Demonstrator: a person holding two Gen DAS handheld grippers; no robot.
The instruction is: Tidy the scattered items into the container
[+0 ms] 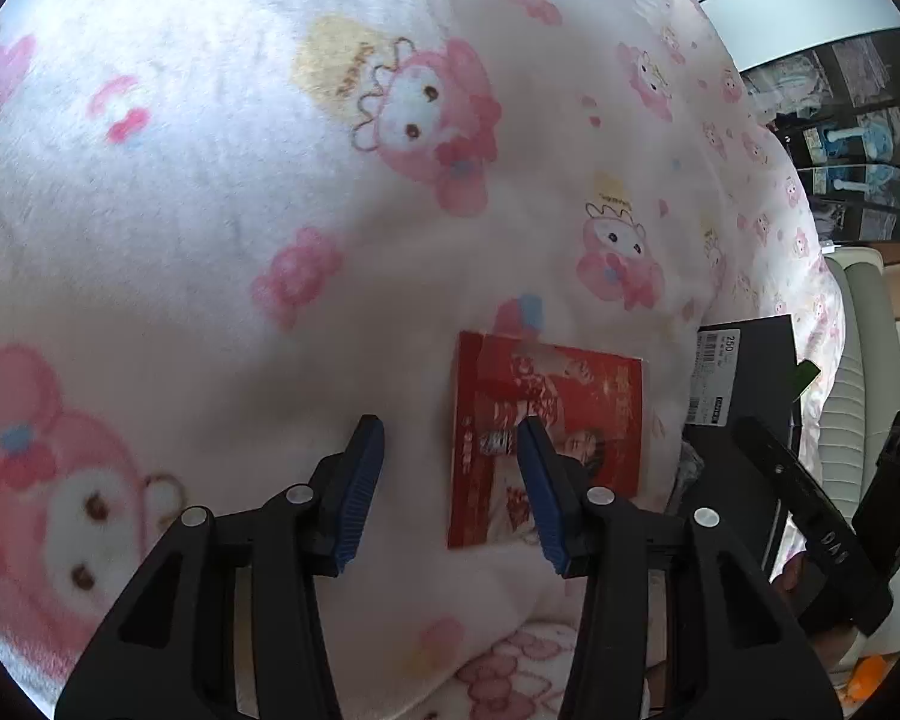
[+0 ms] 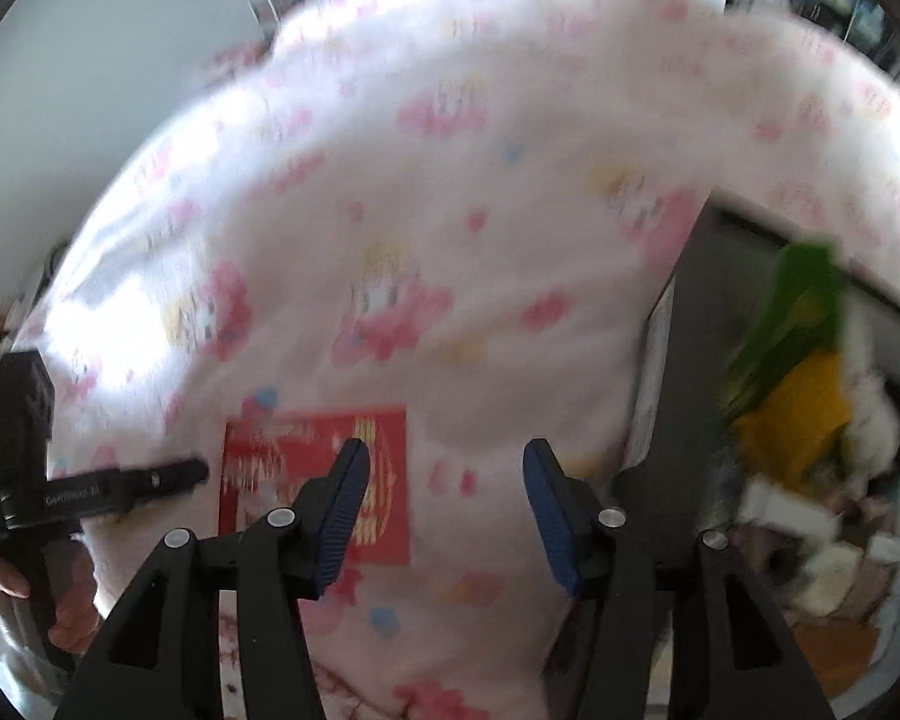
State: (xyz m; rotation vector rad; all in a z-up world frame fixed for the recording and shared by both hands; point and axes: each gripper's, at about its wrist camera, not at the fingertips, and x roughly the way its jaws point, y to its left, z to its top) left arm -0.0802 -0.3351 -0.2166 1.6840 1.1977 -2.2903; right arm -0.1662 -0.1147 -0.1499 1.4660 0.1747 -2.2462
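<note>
Red booklet (image 1: 549, 420) flat on pink blanket (image 1: 270, 210), dark container (image 2: 720, 360) at blanket's right edge, open blanket beyond, left gripper (image 1: 450, 450) spread, empty, over booklet's left edge, right gripper (image 2: 444, 474) spread, empty

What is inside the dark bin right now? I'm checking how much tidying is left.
Inside the dark bin: a green packet, something yellow and blurred pale items. Whatever lies under them is hidden. A red booklet lies outside on the blanket.

Home bedroom.
Shown by pink cartoon-print fleece blanket (image 1: 330, 210) spread over a bed, glass display cabinet (image 1: 852, 138) of figurines behind.
</note>
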